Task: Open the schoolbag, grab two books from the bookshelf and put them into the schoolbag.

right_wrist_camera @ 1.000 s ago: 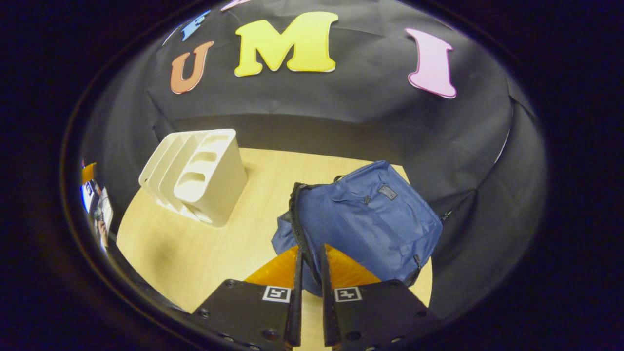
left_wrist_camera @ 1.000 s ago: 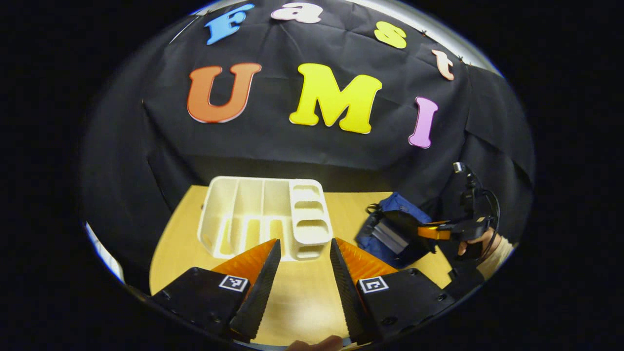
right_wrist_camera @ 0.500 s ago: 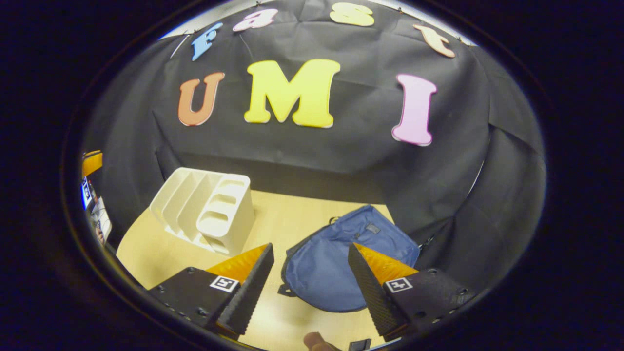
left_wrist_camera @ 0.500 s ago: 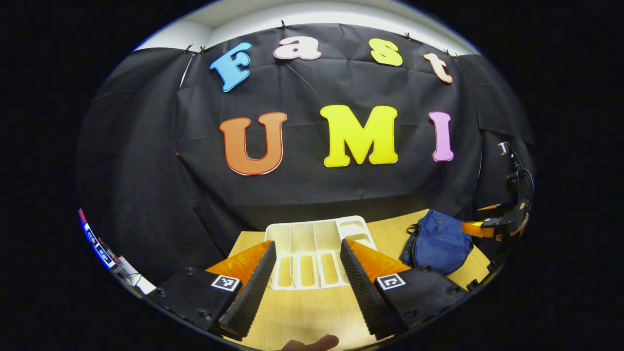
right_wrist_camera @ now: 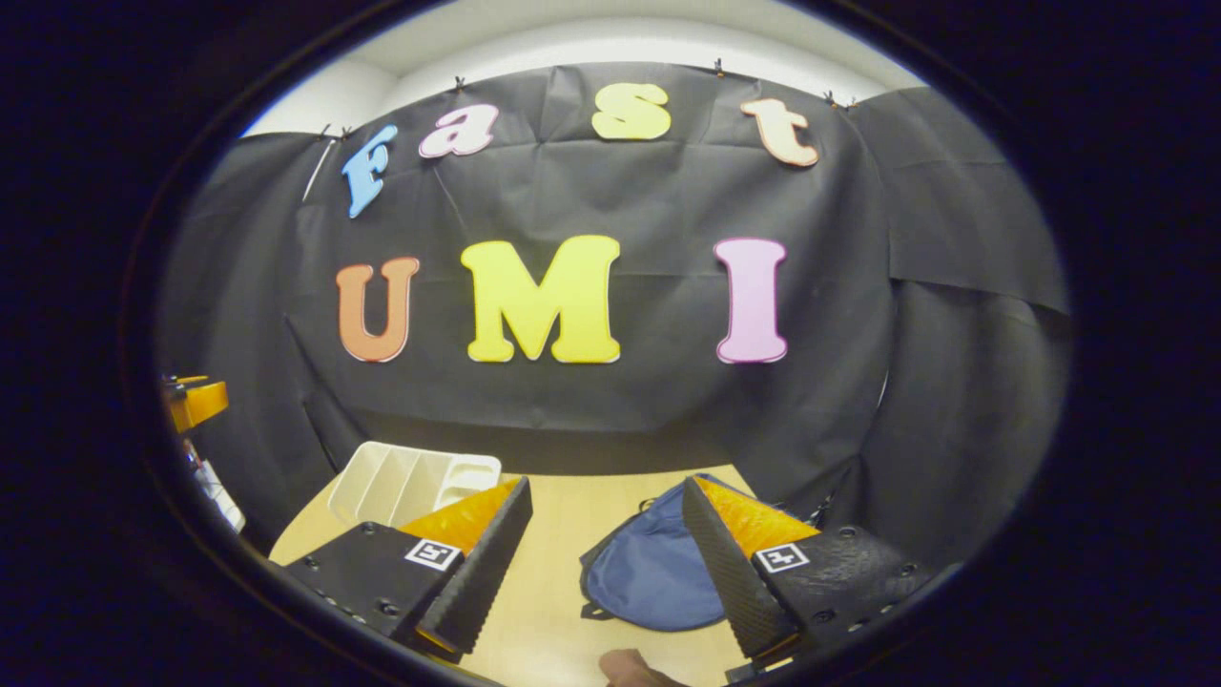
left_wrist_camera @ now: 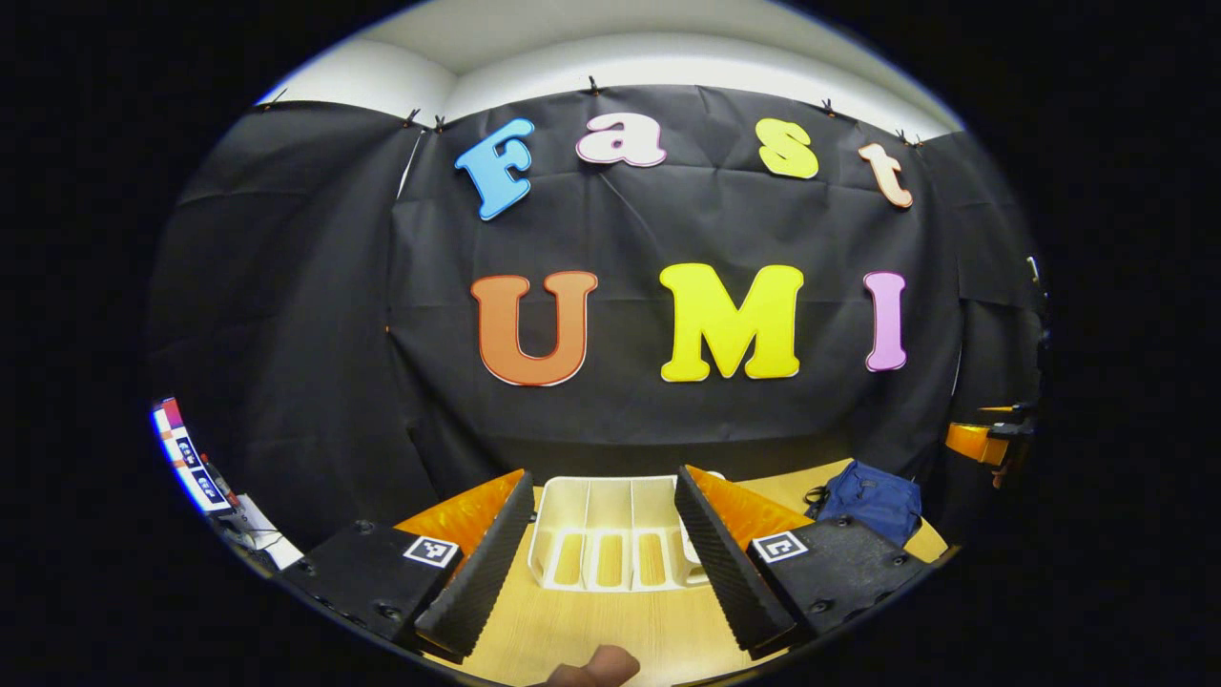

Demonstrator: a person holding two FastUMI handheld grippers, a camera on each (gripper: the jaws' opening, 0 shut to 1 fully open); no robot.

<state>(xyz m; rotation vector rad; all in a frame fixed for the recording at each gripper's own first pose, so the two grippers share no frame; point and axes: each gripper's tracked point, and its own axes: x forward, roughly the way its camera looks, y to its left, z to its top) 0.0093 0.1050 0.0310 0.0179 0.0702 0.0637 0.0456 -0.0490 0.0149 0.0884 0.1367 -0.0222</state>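
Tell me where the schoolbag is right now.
The blue schoolbag lies on the wooden table, low in the right gripper view between the open fingers, to the right of the white bookshelf.

Black cloth wall (left_wrist_camera: 286, 315), wooden table (right_wrist_camera: 563, 534)

We see the white plastic bookshelf (left_wrist_camera: 610, 534) left of the blue fabric schoolbag (left_wrist_camera: 873, 501), both on the pale wooden table (left_wrist_camera: 610, 630).

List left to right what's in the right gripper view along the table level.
Other gripper's orange part at the far left edge → white bookshelf → wooden table → blue schoolbag.
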